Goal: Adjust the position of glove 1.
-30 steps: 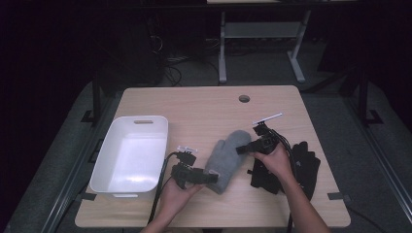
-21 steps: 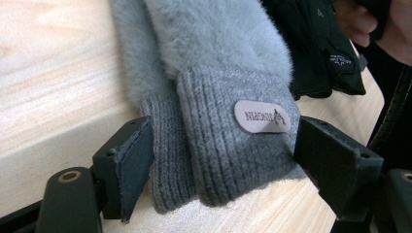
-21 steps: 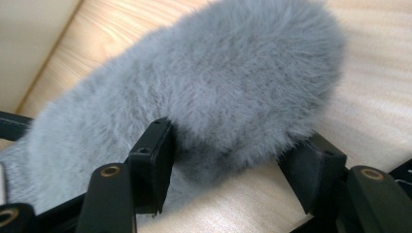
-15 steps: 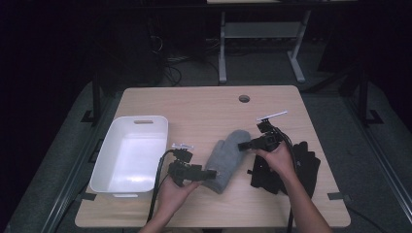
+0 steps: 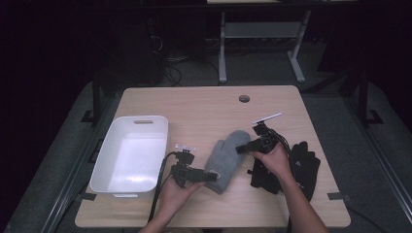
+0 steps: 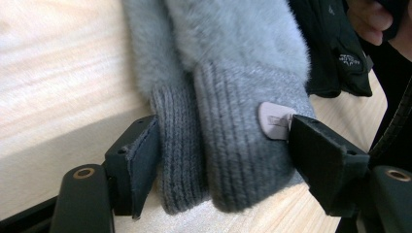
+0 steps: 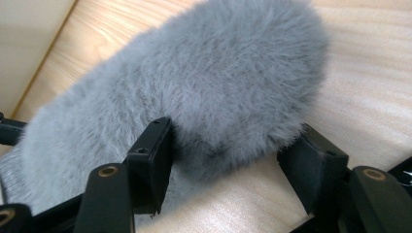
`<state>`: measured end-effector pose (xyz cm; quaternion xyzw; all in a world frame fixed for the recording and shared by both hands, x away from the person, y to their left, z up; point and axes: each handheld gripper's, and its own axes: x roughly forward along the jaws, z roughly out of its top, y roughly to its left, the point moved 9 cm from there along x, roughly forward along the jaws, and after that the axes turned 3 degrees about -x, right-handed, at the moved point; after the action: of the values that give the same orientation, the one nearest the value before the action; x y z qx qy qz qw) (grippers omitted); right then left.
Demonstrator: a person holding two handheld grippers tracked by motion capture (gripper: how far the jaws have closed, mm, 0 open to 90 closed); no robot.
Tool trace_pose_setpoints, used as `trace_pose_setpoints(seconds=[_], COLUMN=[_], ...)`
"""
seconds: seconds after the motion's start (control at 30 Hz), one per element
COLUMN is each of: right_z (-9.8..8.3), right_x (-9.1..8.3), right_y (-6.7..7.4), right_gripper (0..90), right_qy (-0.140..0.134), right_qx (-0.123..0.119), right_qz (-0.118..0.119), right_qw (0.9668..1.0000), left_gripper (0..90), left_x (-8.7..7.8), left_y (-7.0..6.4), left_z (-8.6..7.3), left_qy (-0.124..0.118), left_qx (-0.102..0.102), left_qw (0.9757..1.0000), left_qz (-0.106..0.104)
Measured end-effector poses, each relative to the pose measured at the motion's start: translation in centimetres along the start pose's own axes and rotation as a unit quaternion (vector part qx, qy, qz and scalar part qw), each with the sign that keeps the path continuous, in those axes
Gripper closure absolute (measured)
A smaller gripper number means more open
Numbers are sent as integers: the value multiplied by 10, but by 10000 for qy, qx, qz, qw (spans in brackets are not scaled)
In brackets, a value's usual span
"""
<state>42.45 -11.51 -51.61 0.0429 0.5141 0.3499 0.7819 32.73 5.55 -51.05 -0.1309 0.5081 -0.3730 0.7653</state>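
A fluffy grey mitten pair (image 5: 228,155) lies slantwise on the wooden table (image 5: 204,107). In the left gripper view its two ribbed cuffs (image 6: 233,160) sit side by side between the jaws of my left gripper (image 6: 223,155), which have just been closing; both pads touch the knit. From above, the left gripper (image 5: 211,177) is at the cuff end, near the front edge. My right gripper (image 5: 240,148) is at the far, rounded tip (image 7: 204,77). There the right gripper (image 7: 235,141) stands open, with a gap at its right jaw.
A white tub (image 5: 143,119) stands at the left of the table. Black gloves (image 5: 303,167) lie under and beside the right hand, and they also show past the cuffs (image 6: 330,53). A round cable hole (image 5: 244,98) is at the back.
Both hands stay almost where they were, at the two ends of the mittens. The mittens have not shifted.
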Motion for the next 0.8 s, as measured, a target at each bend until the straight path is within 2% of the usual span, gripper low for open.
trace_pose_setpoints(seconds=[0.07, 0.2, 0.23, 0.27, 0.33, 0.37, 0.47, 0.53, 0.57, 0.8], right_z=[-2, -3, -3, -4, -3, -3, -3, -1, 0, 3], right_x=[4, 6, 8, 10, 10, 13, 15, 15, 15, 8], right_y=[-2, -2, -3, -2, -1, 1, 2, 7, 8, 12], right_gripper=[382, 398, 404, 437, 453, 505, 560, 682, 712, 771], right_qy=[8, 26, 18, -8, -34, -66, -60, -127, -154, -186], right_qx=[35, 83, 81, 150, 159, 149, 147, 147, 128, -62], right_qz=[-3, 38, 63, 150, 192, 253, 288, 422, 436, 287], right_qw=[10000, 10000, 9999, 9998, 9997, 9995, 9995, 9989, 9988, 9994], left_gripper=[258, 262, 270, 314, 337, 389, 429, 476, 485, 501], left_x=[3, 5, 5, 4, 4, 3, 2, 1, 1, -1], left_y=[1, 1, 1, 1, 1, 1, 1, 2, 2, 1], left_z=[-2, -2, -1, -1, -1, 0, 1, 1, 1, 3], left_qy=[89, 96, 114, 146, 148, 142, 144, 109, 109, 15], left_qx=[-51, -119, -120, -107, -84, -42, -50, -117, -117, -128], left_qw=[9999, 9998, 9996, 9995, 9995, 9995, 9992, 9986, 9986, 9982], left_qz=[-81, -159, -212, -265, -282, -288, -363, -501, -501, -582])
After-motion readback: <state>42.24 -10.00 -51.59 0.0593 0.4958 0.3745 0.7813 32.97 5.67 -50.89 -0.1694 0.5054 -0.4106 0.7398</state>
